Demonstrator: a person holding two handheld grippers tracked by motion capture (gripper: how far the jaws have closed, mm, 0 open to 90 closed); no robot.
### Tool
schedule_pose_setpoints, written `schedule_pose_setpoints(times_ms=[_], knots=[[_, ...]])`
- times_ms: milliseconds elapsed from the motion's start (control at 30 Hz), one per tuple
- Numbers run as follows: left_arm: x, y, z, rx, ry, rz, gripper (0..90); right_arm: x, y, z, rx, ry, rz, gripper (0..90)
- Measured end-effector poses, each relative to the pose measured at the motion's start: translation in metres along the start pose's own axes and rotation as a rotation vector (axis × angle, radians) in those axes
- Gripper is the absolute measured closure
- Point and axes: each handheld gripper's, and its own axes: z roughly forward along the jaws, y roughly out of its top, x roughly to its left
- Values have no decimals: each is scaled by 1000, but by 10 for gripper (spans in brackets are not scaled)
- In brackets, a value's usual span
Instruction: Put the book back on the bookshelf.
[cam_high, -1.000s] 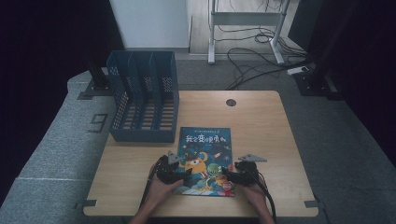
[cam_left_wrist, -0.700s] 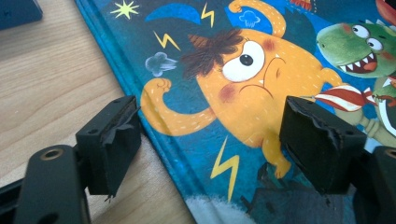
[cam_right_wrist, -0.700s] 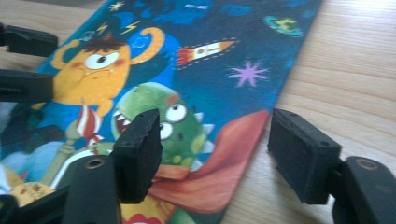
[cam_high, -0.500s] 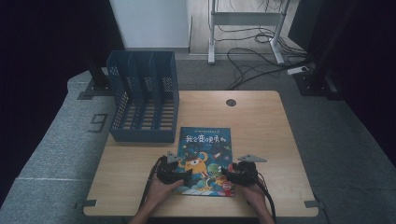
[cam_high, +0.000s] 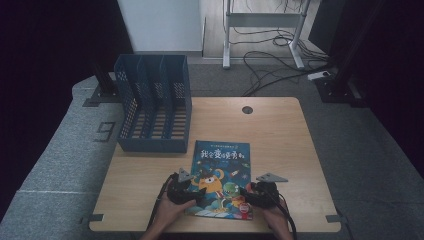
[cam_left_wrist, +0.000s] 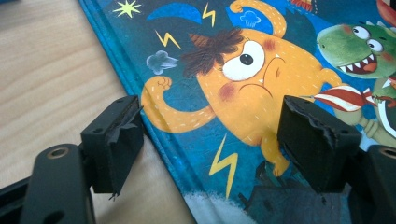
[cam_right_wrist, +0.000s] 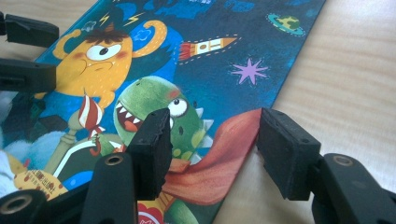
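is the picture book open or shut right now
Shut. The picture book lies flat on the table with its front cover up, no pages spread; the left gripper view shows the closed cover edge resting on the wood.

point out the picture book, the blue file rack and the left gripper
picture book (cam_high: 222, 165): high view, upper cover
blue file rack (cam_high: 155, 145): high view, front wall
left gripper (cam_left_wrist: 210, 140): left gripper view, midway between its fingers

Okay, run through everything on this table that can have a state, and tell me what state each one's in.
Picture book: closed, lying flat, cover up.
File rack: upright, slots empty.
Left gripper: open, straddling the book's spine edge.
Right gripper: open, has just been closing, straddling the book's right edge.
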Motion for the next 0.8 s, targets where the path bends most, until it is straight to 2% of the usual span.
schedule_pose_setpoints(times_ms=[200,333,500,800], knots=[[0,1,2,2,-2,11,193,1,2,-1,7,17,-22,386],[1,5,6,3,0,10,161,-1,5,1,-15,31,-13,370],[2,11,11,11,9,6,135,-3,9,9,-23,2,-33,339],[8,18,18,1,17,-8,134,-11,21,22,-37,-19,-27,329]])
